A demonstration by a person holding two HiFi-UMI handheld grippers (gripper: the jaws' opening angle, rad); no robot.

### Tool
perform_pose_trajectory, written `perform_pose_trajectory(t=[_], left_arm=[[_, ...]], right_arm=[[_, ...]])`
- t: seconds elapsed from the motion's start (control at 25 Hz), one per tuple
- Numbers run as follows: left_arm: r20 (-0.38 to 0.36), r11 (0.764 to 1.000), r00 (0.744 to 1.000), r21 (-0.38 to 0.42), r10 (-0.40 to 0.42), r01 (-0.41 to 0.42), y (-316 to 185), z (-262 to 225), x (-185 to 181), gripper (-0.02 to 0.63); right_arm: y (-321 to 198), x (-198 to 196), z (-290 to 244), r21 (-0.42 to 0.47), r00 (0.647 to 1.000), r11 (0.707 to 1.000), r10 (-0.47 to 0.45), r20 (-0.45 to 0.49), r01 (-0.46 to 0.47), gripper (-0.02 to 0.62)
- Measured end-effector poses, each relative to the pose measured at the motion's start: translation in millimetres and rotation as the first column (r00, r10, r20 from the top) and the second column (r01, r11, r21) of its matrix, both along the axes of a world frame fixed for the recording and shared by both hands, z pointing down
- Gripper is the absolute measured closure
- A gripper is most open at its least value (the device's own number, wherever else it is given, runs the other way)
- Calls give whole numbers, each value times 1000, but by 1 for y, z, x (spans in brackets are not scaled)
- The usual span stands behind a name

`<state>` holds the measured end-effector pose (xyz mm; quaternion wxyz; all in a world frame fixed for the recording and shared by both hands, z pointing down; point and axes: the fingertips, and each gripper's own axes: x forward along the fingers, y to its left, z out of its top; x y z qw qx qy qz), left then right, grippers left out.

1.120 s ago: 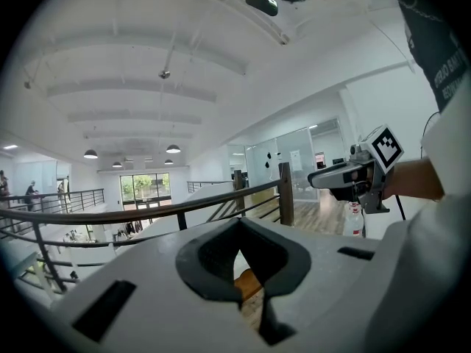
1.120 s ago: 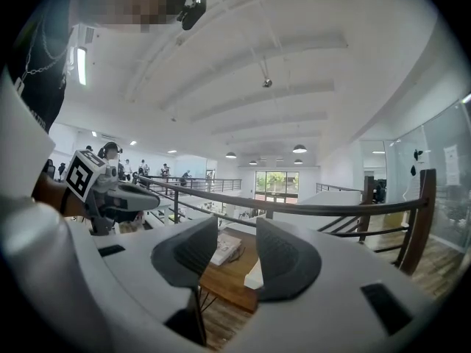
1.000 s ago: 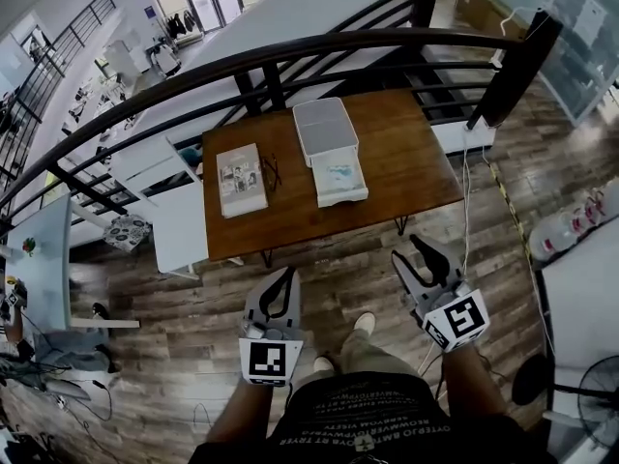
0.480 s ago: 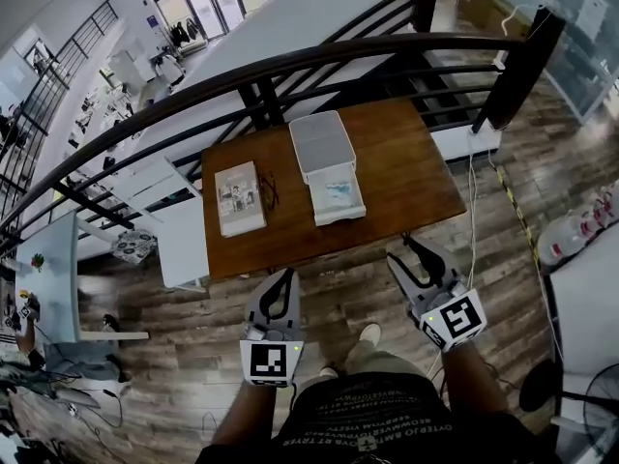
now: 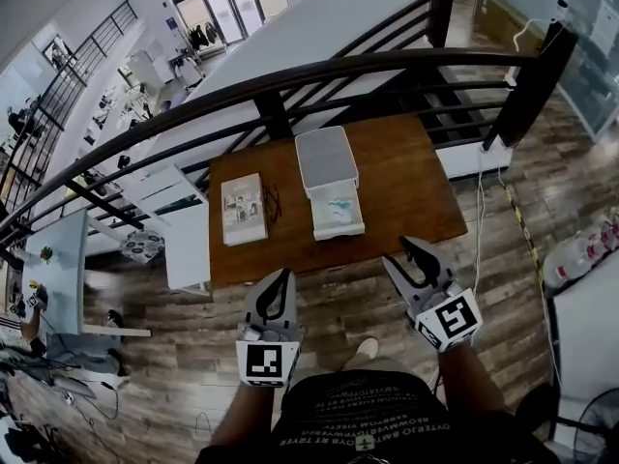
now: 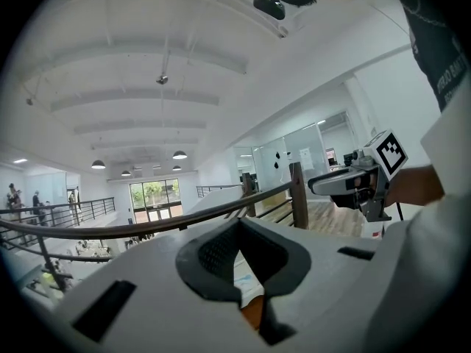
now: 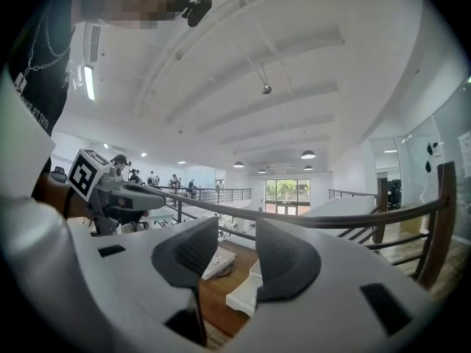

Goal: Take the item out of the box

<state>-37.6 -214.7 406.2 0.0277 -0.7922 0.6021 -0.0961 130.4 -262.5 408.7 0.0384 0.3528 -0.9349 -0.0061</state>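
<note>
So the item (image 5: 338,205) lies in the tray of the white box (image 5: 327,158). It's pale with a bluish mark, too small to say what it is. The box is open, with its lid flipped back flat toward the railing, about mid-table. The table (image 5: 411,187) is a brown wood rectangle, bare on its right half. A booklet (image 5: 243,208) lies left of the box, apart from it. A dark curved metal railing (image 5: 290,77) runs just behind, with plank floor (image 5: 338,303) in front. Both tongs hang over that floor, short of the table's near edge. The left gripper (image 5: 281,278) has its tips together on nothing, and the right gripper (image 5: 398,251) gapes wide, empty too.
</note>
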Motion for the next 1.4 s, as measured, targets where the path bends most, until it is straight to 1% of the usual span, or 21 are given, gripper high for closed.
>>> perform_pose_trajectory(t=[0.16, 0.36, 0.48, 0.6, 0.8, 0.96, 1.16, 1.28, 1.4], left_arm=[[10, 1000, 1000, -15, -23, 23, -3, 0, 7, 600], [14, 999, 999, -6, -35, 35, -8, -3, 13, 600], [15, 999, 999, 6, -33, 33, -9, -3, 18, 600], [-3, 1000, 1000, -6, -27, 27, -9, -1, 22, 600], [-15, 1000, 1000, -3, -19, 19, -18, 0, 22, 600], [-10, 1000, 1000, 5, 7, -7, -31, 5, 24, 600], [-23, 999, 999, 17, 30, -30, -46, -1, 25, 600], [-32, 999, 999, 19, 35, -35, -55, 0, 17, 600], [-25, 999, 999, 22, 27, -27, -66, -1, 6, 600]], right_arm=[[-14, 19, -6, 27, 1000, 1000, 16, 3, -16, 440], [-26, 42, -5, 24, 999, 999, 39, 18, -39, 443], [-28, 48, -2, 19, 999, 999, 46, 19, -46, 443], [-29, 52, 0, 14, 999, 999, 48, 20, -48, 443], [-38, 55, 8, 0, 998, 998, 62, 17, -62, 443], [-48, 52, 16, -15, 998, 998, 66, 9, -65, 443], [-55, 39, 22, -27, 999, 998, 51, -14, -51, 443], [-65, 28, 22, -24, 999, 999, 44, -22, -45, 443], [-76, 17, 22, -25, 999, 999, 33, -33, -34, 443]])
